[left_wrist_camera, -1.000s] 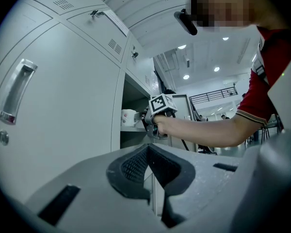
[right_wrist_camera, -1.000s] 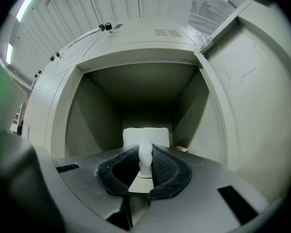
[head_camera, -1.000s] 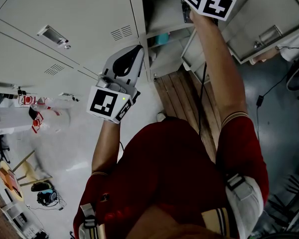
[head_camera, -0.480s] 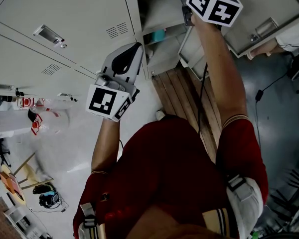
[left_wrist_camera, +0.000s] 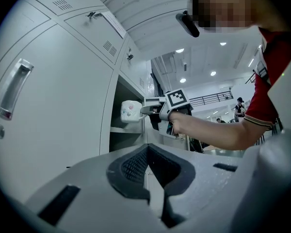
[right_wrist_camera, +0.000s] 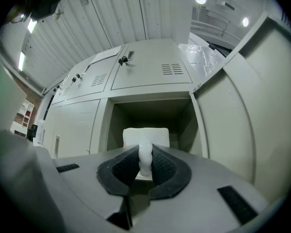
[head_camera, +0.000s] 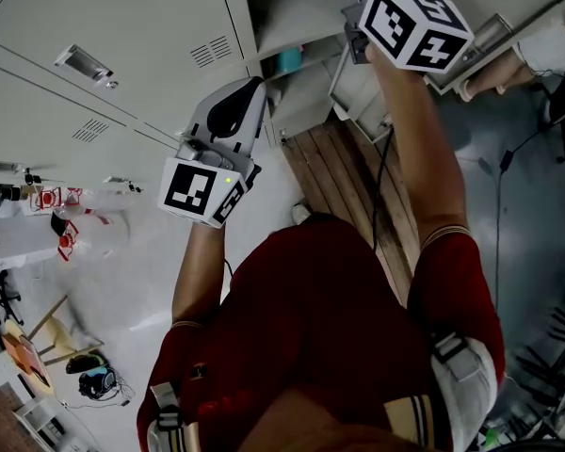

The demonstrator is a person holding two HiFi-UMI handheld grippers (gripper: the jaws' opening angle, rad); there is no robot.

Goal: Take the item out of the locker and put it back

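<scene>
A white, soft, block-shaped item [left_wrist_camera: 130,111] with small coloured spots hangs level with the mouth of the open locker compartment [right_wrist_camera: 150,111]. My right gripper [left_wrist_camera: 149,110] is shut on a narrow white tab of the item [right_wrist_camera: 145,160], and the item's body [right_wrist_camera: 145,136] shows just past the pads. In the head view only that gripper's marker cube [head_camera: 414,24] shows, at the top edge. My left gripper [head_camera: 250,90] is shut with nothing in it, held level beside the closed locker doors [head_camera: 122,45].
The open locker door [right_wrist_camera: 242,106] stands to the right of the compartment. A teal object [head_camera: 287,60] lies in a lower open compartment. Below are wooden floor planks [head_camera: 348,186]. Another person's sleeve [head_camera: 551,45] shows at the top right.
In the head view my right gripper's cube has shifted down and right and looms larger, drawing away from the locker. The left gripper has stayed put.
</scene>
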